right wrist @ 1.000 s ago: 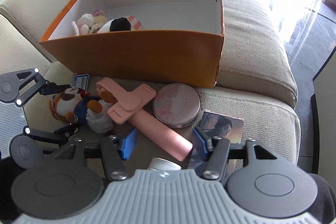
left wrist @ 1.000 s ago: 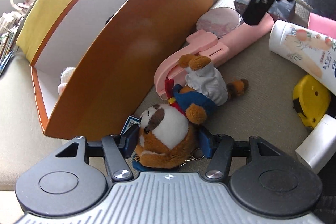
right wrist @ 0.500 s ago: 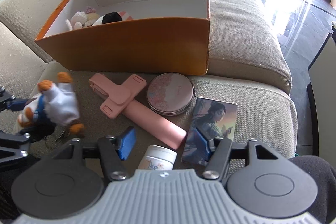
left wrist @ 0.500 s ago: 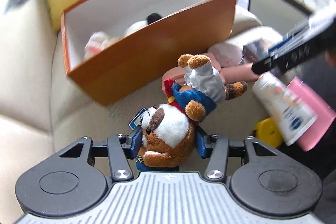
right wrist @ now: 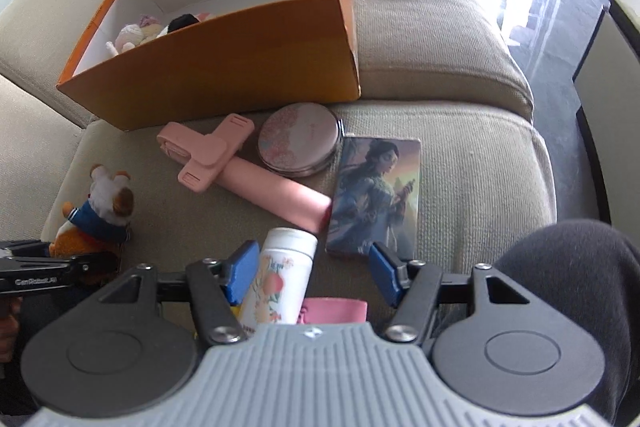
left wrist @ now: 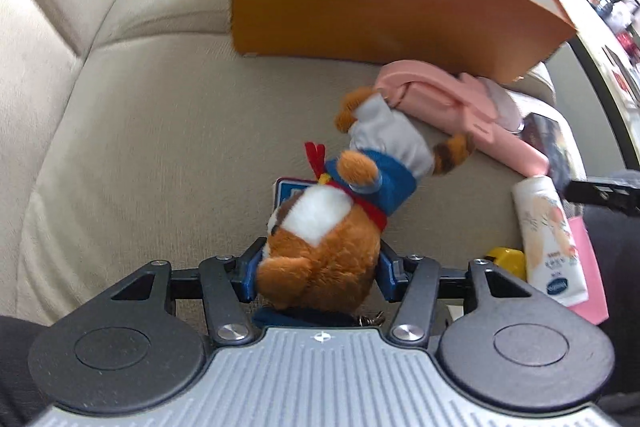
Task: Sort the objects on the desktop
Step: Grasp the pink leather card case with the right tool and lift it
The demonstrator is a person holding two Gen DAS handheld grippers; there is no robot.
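My left gripper (left wrist: 318, 275) is clamped on the head of the brown-and-white plush dog in blue sailor top (left wrist: 344, 211), body pointing forward. The open orange cardboard box (left wrist: 380, 7) lies ahead, slightly right; its rim looks higher than the toy, though blur obscures this. Right gripper (right wrist: 310, 273) gapes, straddling a white floral lotion bottle (right wrist: 280, 275).

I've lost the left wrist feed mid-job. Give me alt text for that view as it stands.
The left gripper is shut on a brown-and-white plush dog in blue sailor clothes, held over the beige fabric sofa seat. Ahead stands the orange cardboard box, with a pink plastic folding phone holder at its base and a white lotion bottle at right.
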